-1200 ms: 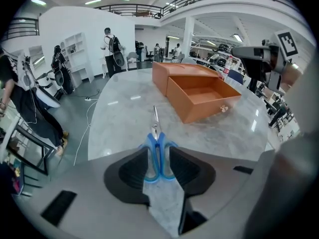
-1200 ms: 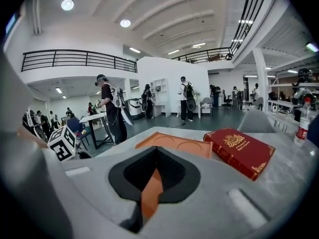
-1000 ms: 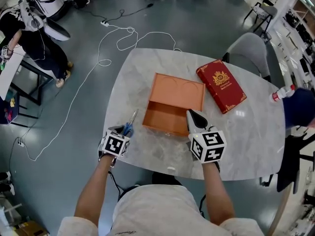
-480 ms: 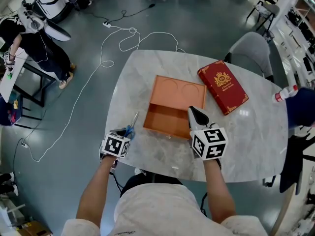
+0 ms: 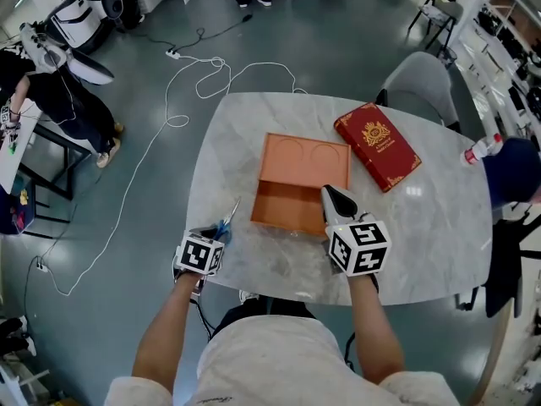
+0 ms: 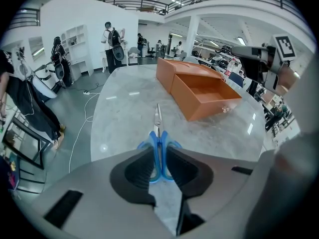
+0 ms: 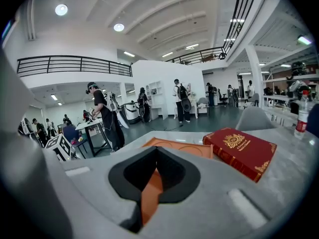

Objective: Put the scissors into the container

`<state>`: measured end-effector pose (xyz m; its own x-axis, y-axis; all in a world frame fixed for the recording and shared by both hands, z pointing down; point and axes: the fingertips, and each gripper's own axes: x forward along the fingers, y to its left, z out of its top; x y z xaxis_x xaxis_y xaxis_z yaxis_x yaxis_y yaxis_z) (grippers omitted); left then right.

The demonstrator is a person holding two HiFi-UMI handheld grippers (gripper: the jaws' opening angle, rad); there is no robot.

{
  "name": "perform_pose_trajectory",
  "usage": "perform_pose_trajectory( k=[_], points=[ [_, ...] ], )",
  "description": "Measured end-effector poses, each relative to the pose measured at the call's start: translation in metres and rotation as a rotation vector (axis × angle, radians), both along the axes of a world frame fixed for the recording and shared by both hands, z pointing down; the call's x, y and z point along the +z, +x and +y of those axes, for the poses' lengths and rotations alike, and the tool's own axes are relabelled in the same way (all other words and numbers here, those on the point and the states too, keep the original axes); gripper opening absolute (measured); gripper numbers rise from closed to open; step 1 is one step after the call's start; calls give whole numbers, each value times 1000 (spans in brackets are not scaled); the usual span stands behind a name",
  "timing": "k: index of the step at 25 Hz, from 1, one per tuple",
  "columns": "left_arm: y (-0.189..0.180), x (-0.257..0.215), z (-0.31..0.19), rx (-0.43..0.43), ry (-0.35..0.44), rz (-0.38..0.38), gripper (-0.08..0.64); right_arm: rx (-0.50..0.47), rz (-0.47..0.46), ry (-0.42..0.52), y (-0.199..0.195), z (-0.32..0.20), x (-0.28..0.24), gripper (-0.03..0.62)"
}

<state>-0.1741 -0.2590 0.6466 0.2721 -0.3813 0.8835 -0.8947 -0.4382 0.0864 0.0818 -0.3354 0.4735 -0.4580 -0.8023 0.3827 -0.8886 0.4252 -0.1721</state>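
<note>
Blue-handled scissors (image 5: 228, 221) lie on the marble table (image 5: 423, 218) near its front left edge, blades pointing away from me. My left gripper (image 5: 216, 229) is shut on the blue handles; the left gripper view shows the scissors (image 6: 157, 133) pinched between the pads of the left gripper (image 6: 158, 161). An orange open container (image 5: 297, 178) sits mid-table, its tray open toward me, and appears as the orange container (image 6: 199, 88) ahead of the blades. My right gripper (image 5: 336, 197) is shut on the container's right wall (image 7: 149, 190).
A red book (image 5: 377, 146) with gold print lies right of the container. A plastic bottle (image 5: 478, 150) stands at the table's right edge, and a grey chair (image 5: 420, 83) behind it. Cables trail on the floor at left, where a person stands by a desk.
Both grippers keep their holds and places; only the head view has shifted slightly.
</note>
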Motion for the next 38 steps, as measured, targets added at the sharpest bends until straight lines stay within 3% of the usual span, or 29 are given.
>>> perform_pose_trajectory(
  k=[12,19,29,38],
  points=[
    [-23,-41,-10,78,110,6,78,39,19,20,-8,16,-11,5],
    [-18,-82,-14,226,209,-31,78,68,19,41,-2,21,-20,5],
    [29,-122,-26,450,300,-43,78,141,19,58,25,33,-26,5],
    [100,-135,-39,700,335,-29,78,232,28,60,59,49,-30,5]
  ],
)
